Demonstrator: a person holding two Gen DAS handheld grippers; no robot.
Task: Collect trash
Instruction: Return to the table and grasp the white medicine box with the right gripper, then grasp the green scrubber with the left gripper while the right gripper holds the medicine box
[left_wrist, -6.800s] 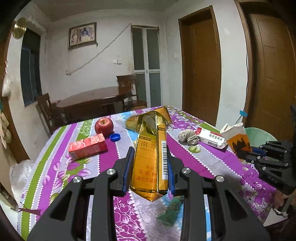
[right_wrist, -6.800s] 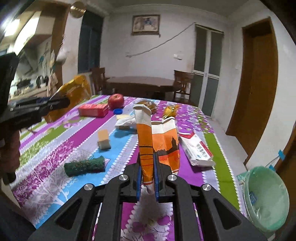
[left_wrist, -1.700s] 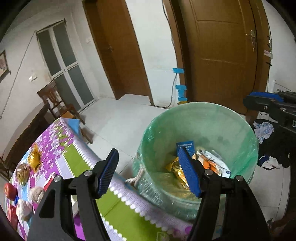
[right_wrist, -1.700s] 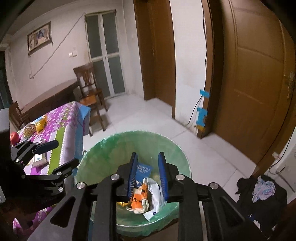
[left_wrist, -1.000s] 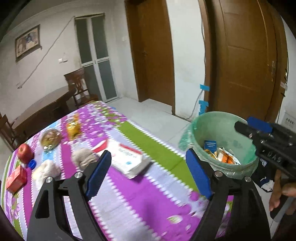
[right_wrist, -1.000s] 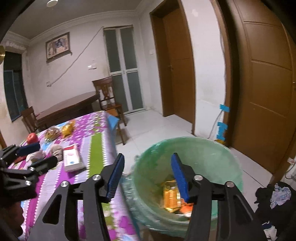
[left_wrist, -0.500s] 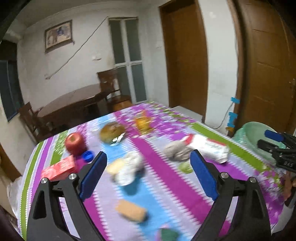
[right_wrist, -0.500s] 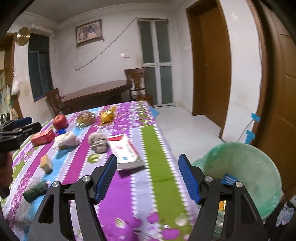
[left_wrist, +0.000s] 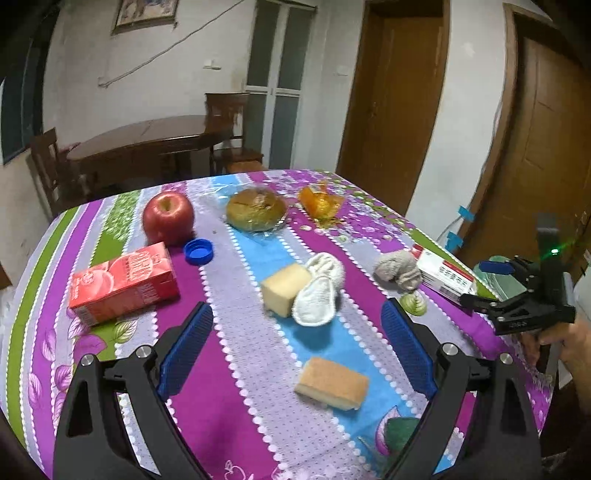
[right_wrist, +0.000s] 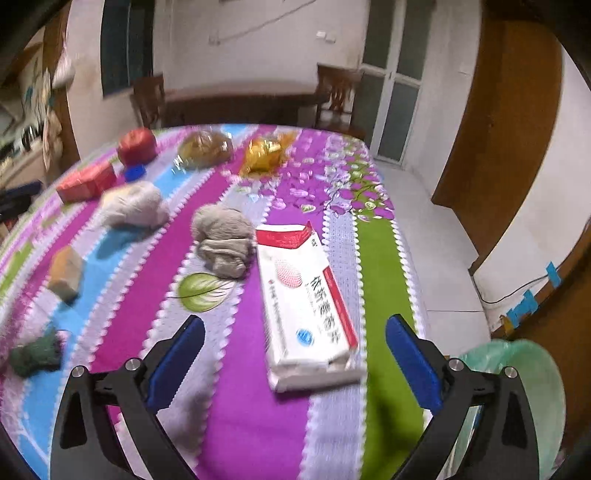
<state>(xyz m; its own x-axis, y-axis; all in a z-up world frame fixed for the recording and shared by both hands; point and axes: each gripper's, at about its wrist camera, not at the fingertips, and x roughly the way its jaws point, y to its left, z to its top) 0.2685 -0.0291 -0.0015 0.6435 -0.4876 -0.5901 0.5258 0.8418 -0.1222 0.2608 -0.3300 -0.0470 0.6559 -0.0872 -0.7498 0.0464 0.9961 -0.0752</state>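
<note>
Left wrist view looks over a table covered in a purple, green and blue striped floral cloth (left_wrist: 236, 398). The left gripper (left_wrist: 295, 354) hangs above it with its blue-padded jaws spread wide and nothing between them. Beyond it lie a tan rectangular sponge (left_wrist: 332, 382), a pale yellow block (left_wrist: 285, 290) touching a crumpled white cloth (left_wrist: 319, 291), a red juice carton (left_wrist: 123, 282), a blue bottle cap (left_wrist: 198, 251) just beside a red apple (left_wrist: 168, 218), a wrapped brown bun (left_wrist: 256, 209) and an orange crinkled wrapper (left_wrist: 319, 203). At the right edge a person's hand holds the right gripper (left_wrist: 487, 282).

Right wrist view shows the right gripper (right_wrist: 293, 360) with its jaws opening wide, empty, above a white and red flat cardboard box (right_wrist: 304, 306) lying on the cloth. A grey crumpled rag (right_wrist: 225, 240) touches the box's far end. A green-lined trash bin (right_wrist: 535, 369) stands off the table's corner at lower right.
</note>
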